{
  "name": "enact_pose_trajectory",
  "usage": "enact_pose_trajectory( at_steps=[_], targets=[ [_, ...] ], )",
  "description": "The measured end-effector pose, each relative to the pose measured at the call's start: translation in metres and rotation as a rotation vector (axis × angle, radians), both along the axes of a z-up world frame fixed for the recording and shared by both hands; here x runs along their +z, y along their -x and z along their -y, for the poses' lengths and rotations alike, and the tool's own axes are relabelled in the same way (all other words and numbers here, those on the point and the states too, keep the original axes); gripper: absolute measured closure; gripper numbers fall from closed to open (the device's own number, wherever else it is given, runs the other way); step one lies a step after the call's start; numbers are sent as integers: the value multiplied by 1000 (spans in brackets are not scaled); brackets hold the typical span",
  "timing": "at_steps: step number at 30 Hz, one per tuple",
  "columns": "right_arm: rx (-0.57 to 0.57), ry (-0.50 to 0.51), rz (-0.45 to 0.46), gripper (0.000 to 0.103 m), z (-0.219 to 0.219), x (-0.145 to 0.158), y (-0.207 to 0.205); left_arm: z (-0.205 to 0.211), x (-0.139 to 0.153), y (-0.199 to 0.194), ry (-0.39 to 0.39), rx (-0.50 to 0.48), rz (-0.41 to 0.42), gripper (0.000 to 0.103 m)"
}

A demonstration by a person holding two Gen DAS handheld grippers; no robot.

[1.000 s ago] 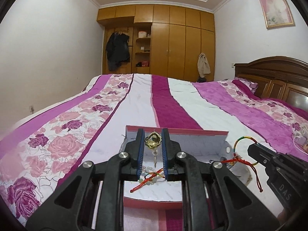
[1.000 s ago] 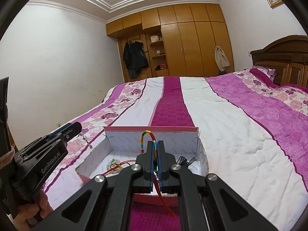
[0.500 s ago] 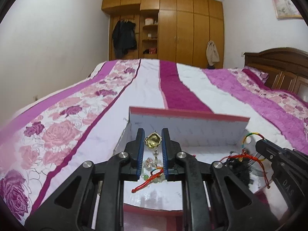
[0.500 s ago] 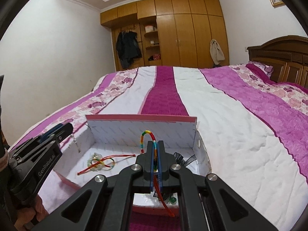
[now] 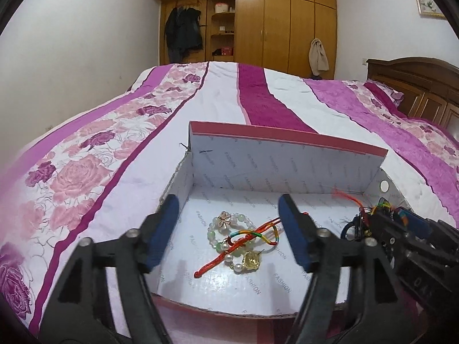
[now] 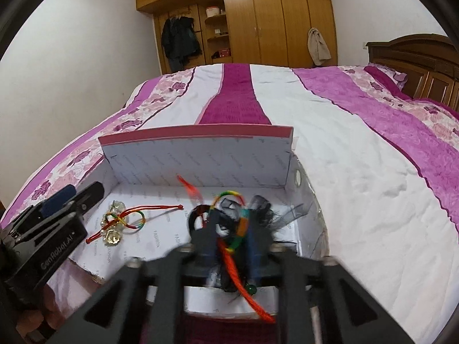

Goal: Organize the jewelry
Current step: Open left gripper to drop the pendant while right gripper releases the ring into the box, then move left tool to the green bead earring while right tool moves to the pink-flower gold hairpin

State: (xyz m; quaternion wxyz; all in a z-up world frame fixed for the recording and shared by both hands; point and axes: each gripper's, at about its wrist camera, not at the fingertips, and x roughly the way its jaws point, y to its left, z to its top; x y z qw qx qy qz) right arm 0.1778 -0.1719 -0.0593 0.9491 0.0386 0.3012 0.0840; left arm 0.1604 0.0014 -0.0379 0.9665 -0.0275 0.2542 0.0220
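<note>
Several pieces of jewelry lie tangled together on the white floor of the box (image 5: pixel 229 172): a pearl-and-green bead bracelet (image 5: pixel 221 229) with a small shell flower, a rainbow cord (image 5: pixel 258 233) looped across it, a red cord (image 5: pixel 229 258) running diagonally over both, and a gold pendant (image 5: pixel 252 260) resting at the near edge of the heap. The left gripper (image 5: pixel 228 232) hangs just above this heap with its blue-padded jaws spread wide and nothing between them. Toward the right end of the same box, the right gripper (image 6: pixel 231 243) has its jaws drawn close around a second rainbow bracelet (image 6: pixel 242 223), whose loop rises above the fingertips while a thick red tassel cord (image 6: pixel 235 272) trails down toward the camera; the view here is blurred, so the grip looks firm but I cannot be sure. Dark frilly items (image 6: pixel 266 212) sit just beside that gripper against the box's right wall. The box, pink-rimmed with its flap upright at the back, rests on a bed (image 5: pixel 114 149) covered in a purple, white and rose-patterned spread. Behind stand a wooden wardrobe (image 5: pixel 275 23) and a headboard (image 5: pixel 416 86).
</note>
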Motion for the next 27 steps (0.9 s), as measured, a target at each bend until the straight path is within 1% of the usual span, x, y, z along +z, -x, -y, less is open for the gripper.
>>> enact_pose_trajectory(
  at_steps=[1,5,8,11,13,16,22,27],
  targets=[
    [4,-2,-2,51,-1,0,0,-1,1,1,7,1,-1,38],
    [20,-7,2,51,-2,3,4,-5,6,5,15,5,15,37],
    [32,-11,21,48,-2,9,9,-8,12,12,15,5,37,36],
    [44,-29,48,44,-1,18,18,-9,20,25,15,7,75,31],
    [51,-39,67,38,-1,23,26,-10,25,33,11,10,96,25],
    [56,-56,96,31,0,31,37,-11,33,46,-4,6,121,25],
    [70,-85,151,25,0,47,62,-16,46,77,4,20,187,25],
    [88,-91,207,24,3,62,88,-21,57,103,26,10,229,25]
  ],
)
